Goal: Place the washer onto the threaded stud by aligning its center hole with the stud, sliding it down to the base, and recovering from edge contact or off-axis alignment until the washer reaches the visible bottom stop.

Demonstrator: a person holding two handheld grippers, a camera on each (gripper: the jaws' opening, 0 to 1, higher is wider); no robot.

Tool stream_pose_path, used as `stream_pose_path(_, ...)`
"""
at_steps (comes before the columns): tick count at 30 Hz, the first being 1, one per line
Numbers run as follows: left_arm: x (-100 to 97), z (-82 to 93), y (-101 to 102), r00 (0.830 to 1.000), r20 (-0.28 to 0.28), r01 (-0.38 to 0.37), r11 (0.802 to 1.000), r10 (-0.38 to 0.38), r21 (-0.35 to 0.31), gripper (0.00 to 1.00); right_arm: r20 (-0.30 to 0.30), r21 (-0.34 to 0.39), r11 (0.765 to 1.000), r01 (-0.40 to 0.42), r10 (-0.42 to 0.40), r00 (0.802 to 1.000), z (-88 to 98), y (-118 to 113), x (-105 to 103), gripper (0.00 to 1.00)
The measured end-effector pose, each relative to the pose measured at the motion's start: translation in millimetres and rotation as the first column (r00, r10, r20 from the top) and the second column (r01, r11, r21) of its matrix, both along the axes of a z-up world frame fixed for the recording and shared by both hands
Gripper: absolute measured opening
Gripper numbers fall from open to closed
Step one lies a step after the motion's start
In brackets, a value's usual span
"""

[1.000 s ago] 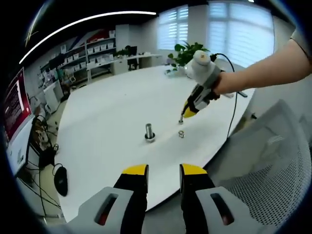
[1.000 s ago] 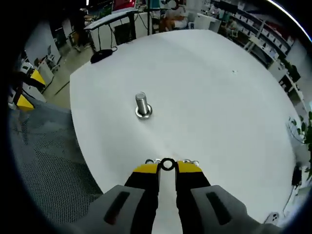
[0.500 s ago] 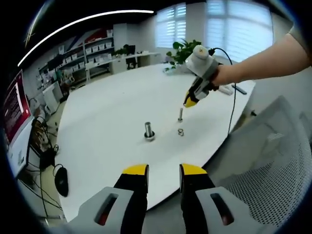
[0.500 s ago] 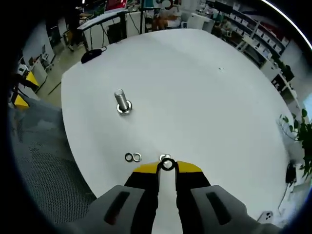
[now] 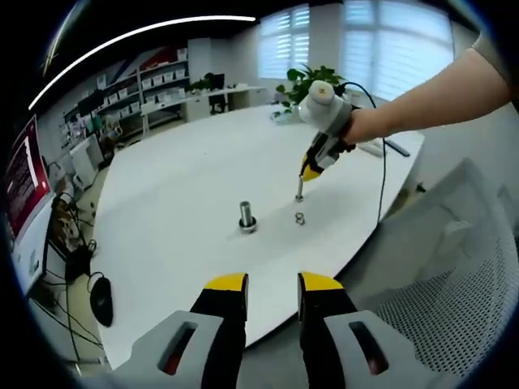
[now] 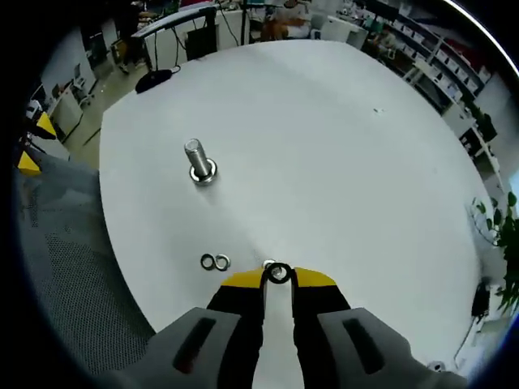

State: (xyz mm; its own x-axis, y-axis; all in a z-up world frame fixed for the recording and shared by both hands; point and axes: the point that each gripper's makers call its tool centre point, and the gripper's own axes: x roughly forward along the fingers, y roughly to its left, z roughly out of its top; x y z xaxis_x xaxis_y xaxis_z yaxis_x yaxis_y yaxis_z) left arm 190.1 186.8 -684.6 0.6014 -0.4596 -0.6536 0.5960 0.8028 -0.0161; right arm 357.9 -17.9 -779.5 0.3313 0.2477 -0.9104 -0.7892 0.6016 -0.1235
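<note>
Spanning both views, a round white desk [image 5: 178,203] carries the parts.

Left gripper view, left to right: a red-lit screen [image 5: 23,190] at the edge; a black mouse [image 5: 101,298] and cables on the floor; shelving [image 5: 154,89] along the far wall; the threaded stud [image 5: 247,216] upright on the desk; the left claw [image 5: 272,285] low at the desk's near edge, jaws apart and empty; two spare washers [image 5: 299,218] lying just right of the stud; the right claw [image 5: 311,168] in a person's hand above them; a potted plant [image 5: 312,79] before blinded windows; a mesh chair back [image 5: 454,267].

Right gripper view: the stud [image 6: 197,162] upper left; the spare washers [image 6: 215,262] touching each other; the right claw [image 6: 278,278] closed on the washer [image 6: 278,272], well apart from the stud.
</note>
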Motion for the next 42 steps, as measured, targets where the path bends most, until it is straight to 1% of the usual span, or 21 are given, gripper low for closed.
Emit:
stream_pose_path(7,0.9,0.7,0,1.000,0.004,-0.004,1.000,0.004,-0.001,0.22,-0.015,-0.025,1.000,-0.015,0.015,1.000,-6.9,0,1,0.14)
stream_pose_path(12,1.2,0.6,1,1.000,0.004,-0.007,1.000,0.007,-0.002,0.22,-0.030,-0.035,0.999,-0.019,0.018,0.999,-16.0,-1,1,0.14)
stream_pose_path(14,0.7,-0.4,1,1.000,0.000,-0.005,1.000,0.005,0.001,0.22,-0.037,-0.031,0.999,-0.010,0.008,0.999,-19.6,-1,2,0.14)
stream_pose_path(17,0.6,-0.5,1,1.000,0.001,-0.004,1.000,0.004,0.001,0.22,-0.060,-0.003,0.999,0.040,-0.040,0.997,-27.1,-2,4,0.14)
stream_pose_path(19,0.5,-1.0,1,1.000,-0.003,-0.004,1.000,0.004,0.001,0.22,-0.067,-0.005,0.999,0.052,-0.052,0.996,-30.7,-4,4,0.14)
stream_pose_path(25,0.0,-1.9,1,1.000,-0.008,-0.004,1.000,0.004,0.004,0.22,-0.083,-0.019,0.998,0.053,-0.055,0.995,-42.9,-6,2,0.14)
stream_pose_path(29,-0.4,-2.7,1,1.000,-0.011,-0.003,1.000,0.003,0.007,0.22,-0.091,-0.018,0.998,0.065,-0.066,0.994,-47.4,-6,1,0.15)
stream_pose_path(33,-0.3,-2.9,1,1.000,-0.013,-0.005,1.000,0.005,0.007,0.22,-0.083,-0.022,0.998,0.052,-0.054,0.995,-50.2,-6,1,0.15)
stream_pose_path(36,-0.5,-3.5,1,1.000,-0.016,-0.005,1.000,0.005,0.009,0.22,-0.091,-0.013,0.998,0.054,-0.055,0.994,-49.9,-5,0,0.15)
stream_pose_path(39,-0.4,-3.3,1,1.000,-0.016,-0.006,1.000,0.006,0.007,0.21,-0.079,-0.006,0.998,0.056,-0.056,0.995,-49.5,-6,1,0.16)
stream_pose_path(42,-0.3,-3.1,2,1.000,-0.016,-0.008,1.000,0.008,0.006,0.21,-0.080,0.001,0.998,0.065,-0.064,0.995,-50.8,-7,1,0.18)
